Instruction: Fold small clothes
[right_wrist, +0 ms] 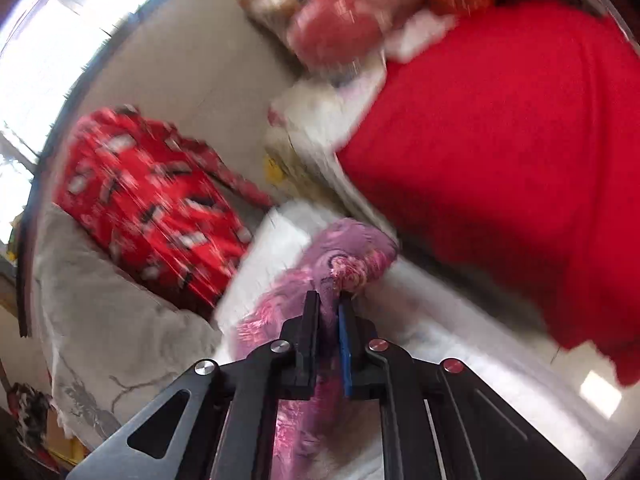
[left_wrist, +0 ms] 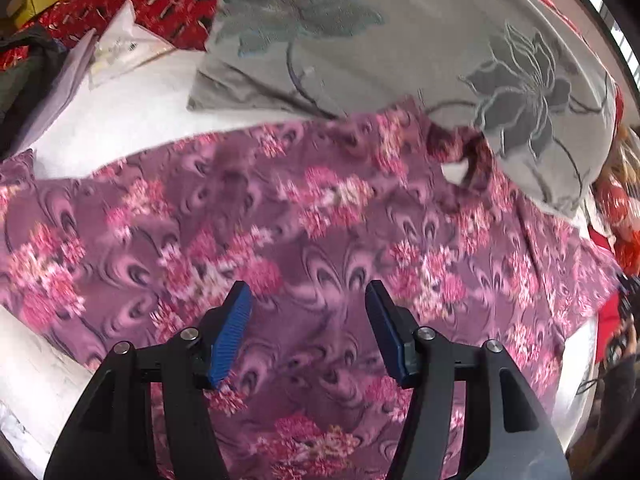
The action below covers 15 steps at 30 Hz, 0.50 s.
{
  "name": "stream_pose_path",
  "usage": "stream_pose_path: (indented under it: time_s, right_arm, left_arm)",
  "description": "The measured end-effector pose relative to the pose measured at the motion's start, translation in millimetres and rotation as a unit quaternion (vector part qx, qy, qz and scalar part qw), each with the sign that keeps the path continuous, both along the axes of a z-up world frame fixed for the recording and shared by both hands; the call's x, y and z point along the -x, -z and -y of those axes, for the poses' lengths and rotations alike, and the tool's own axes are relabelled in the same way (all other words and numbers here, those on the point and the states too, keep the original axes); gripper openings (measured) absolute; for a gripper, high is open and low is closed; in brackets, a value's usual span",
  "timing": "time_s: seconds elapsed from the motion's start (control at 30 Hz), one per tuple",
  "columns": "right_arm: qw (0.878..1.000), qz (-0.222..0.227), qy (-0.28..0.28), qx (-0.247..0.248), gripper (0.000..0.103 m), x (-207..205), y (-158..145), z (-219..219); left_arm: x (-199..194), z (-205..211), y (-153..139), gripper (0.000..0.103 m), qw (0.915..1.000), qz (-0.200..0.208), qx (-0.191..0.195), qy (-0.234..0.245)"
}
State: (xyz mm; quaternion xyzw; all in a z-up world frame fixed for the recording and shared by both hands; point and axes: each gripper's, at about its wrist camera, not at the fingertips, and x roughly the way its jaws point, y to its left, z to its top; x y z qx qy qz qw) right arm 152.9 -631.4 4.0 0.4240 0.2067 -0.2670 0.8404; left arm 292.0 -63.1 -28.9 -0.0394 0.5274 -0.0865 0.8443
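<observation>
A purple garment with pink flowers (left_wrist: 304, 224) lies spread across a white bed surface (left_wrist: 120, 120) in the left wrist view. My left gripper (left_wrist: 308, 300) is open just above the middle of the garment, its blue pads (left_wrist: 232, 332) apart and holding nothing. In the right wrist view my right gripper (right_wrist: 329, 300) is shut on a bunched edge of the same purple garment (right_wrist: 344, 252), which is lifted off the white surface. The right wrist view is blurred.
A grey pillow with flower pattern (left_wrist: 400, 48) lies at the garment's far edge and covers its top right part. A red patterned cloth (right_wrist: 152, 208) and plain red fabric (right_wrist: 500, 160) lie nearby. White pillows (left_wrist: 120, 44) are at the far left.
</observation>
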Motion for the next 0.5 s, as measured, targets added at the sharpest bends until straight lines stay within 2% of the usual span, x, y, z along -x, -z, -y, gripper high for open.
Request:
stream_pose_path:
  time_s: [0.07, 0.13, 0.2, 0.33, 0.5]
  right_arm:
    - [0.999, -0.006, 0.022, 0.035, 0.007, 17, -16, 6]
    - [0.997, -0.064, 0.031, 0.03, 0.007, 19, -10, 16]
    - [0.995, -0.091, 0.032, 0.019, 0.007, 19, -3, 18]
    - [0.997, -0.057, 0.011, 0.042, 0.008, 20, -16, -3]
    - [0.994, -0.035, -0.081, 0.061, 0.008, -1, -38, -55]
  left_arm:
    - [-6, -1, 5, 0.058, 1.0, -0.003, -0.001, -0.006]
    - [-11, -3, 17, 0.058, 0.9997, -0.019, -0.005, -0.014]
    - [-15, -4, 29, 0.058, 0.9989, -0.042, -0.007, -0.019]
    - [-16, -11, 31, 0.059, 0.999, -0.038, 0.008, -0.022]
    - [-17, -20, 31, 0.059, 0.9983, -0.048, 0.027, -0.016]
